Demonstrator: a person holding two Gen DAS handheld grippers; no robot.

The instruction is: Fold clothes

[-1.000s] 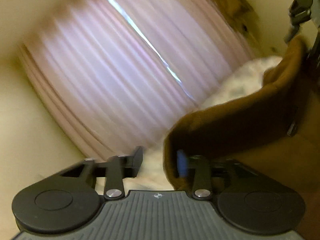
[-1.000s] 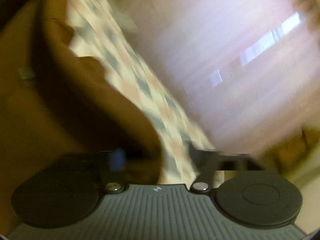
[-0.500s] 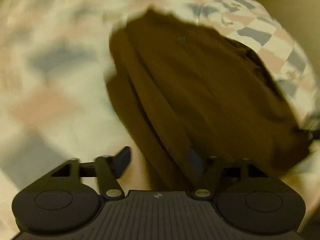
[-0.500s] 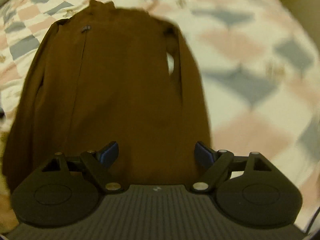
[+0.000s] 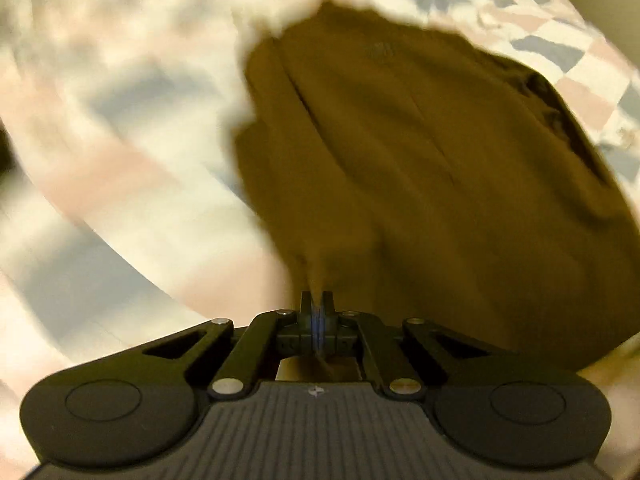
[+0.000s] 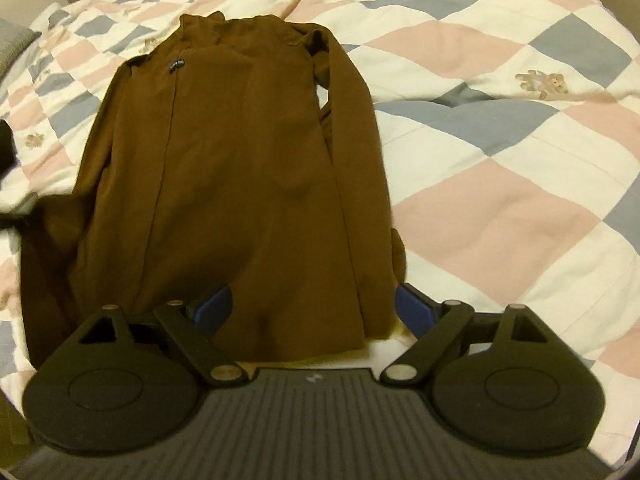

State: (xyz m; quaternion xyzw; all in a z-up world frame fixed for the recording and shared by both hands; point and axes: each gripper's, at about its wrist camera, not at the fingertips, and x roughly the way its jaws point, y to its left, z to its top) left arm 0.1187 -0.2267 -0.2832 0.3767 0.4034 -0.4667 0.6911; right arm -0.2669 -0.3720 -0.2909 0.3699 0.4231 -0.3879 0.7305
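Nearest in the left wrist view, the left gripper (image 5: 317, 300) is seen closed, a pinch of the brown top (image 5: 420, 152) caught between its fingers at the near hem. In the right wrist view the right gripper (image 6: 314, 308) is spread wide over the near hem, nothing held – blue pads (image 6: 212, 307) apart, cloth lying between them but not clamped. Beyond, the top (image 6: 240, 168) is laid flat and lengthwise on the quilt (image 6: 500, 152), collar at the far end, sleeves tucked along both sides, a small label (image 6: 175, 65) on the chest. Risks, as judged: only a thin pinch is held on the left, so it could slip out if pulled hard; with one corner held and the other free, the hem would be dragged askew and the tucked sleeves pulled out; the quilt could be snagged if the right fingers are closed too low. The left view is motion-blurred – only the grip is shown clearly there. Full garment layout, label and teddy print are given by the right view alone; the left grip is not shown in it.
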